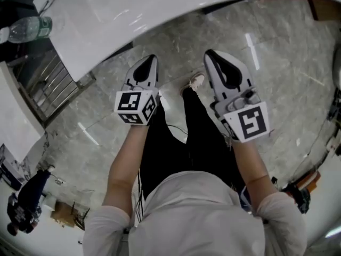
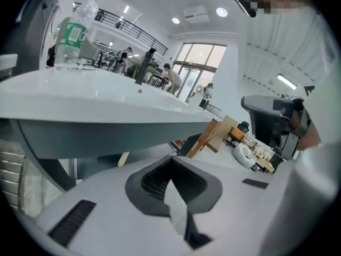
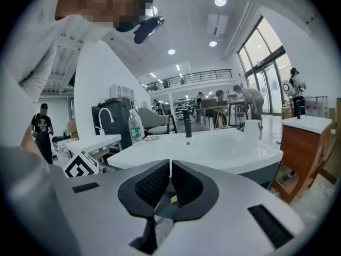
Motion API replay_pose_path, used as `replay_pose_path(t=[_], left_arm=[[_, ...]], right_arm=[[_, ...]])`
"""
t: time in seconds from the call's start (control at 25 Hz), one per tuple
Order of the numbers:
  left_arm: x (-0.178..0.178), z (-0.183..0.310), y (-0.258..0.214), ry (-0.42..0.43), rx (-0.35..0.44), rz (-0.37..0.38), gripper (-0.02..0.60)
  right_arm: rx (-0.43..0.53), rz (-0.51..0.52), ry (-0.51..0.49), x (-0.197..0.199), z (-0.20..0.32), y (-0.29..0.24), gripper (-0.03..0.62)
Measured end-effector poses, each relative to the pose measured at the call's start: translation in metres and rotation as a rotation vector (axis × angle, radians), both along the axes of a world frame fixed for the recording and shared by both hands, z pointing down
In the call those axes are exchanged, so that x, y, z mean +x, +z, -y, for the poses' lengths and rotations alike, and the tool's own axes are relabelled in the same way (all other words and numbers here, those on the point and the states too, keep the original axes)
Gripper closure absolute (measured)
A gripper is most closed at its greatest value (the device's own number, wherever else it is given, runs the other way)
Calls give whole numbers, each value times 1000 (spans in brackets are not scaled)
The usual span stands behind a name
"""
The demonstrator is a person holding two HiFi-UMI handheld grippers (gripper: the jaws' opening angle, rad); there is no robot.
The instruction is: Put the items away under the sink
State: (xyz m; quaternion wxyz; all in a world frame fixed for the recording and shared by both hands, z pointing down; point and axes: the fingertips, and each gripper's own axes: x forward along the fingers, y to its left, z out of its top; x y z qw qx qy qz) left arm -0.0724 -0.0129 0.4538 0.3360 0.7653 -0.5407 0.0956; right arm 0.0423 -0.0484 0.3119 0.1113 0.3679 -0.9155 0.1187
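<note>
I stand in front of a white sink counter (image 1: 133, 15) with both grippers raised side by side over the grey marble floor. My left gripper (image 1: 151, 58) is shut with nothing between its jaws; its own view has the closed tips (image 2: 171, 161) just below the counter's rim (image 2: 106, 116). My right gripper (image 1: 211, 54) is also shut and empty, its tips (image 3: 170, 163) pointing across the basin (image 3: 213, 145). A clear water bottle (image 1: 26, 29) with a green label (image 2: 72, 33) stands on the counter's left end (image 3: 134, 127). A black faucet (image 3: 187, 122) rises at the back.
A metal wire rack (image 1: 48, 87) sits low at the left beside the sink. A white cup (image 3: 251, 128) stands on the counter's right end. A wooden cabinet (image 3: 305, 143) is to the right. People and desks fill the room behind.
</note>
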Motion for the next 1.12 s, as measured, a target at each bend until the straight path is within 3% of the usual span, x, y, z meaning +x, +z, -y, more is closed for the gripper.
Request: replay_pose_path(t=[0.2,0.36,0.96,1.12], left_arm=[[-21,-6,-54,-51,40,-26,580],[-31,2,-105,-62,116,-28,578],[-41,-1,-278,-74,375,48,578],[-48,-3,-308,-101,427,75,578]], right_arm=[[7,4,-32,-19,-13,-39,554],[44,6,-56,-31,-17,-71,554],[180,159,-96,-33,-34,-194,554],[163,212,-138,-32,-36,-215,554]])
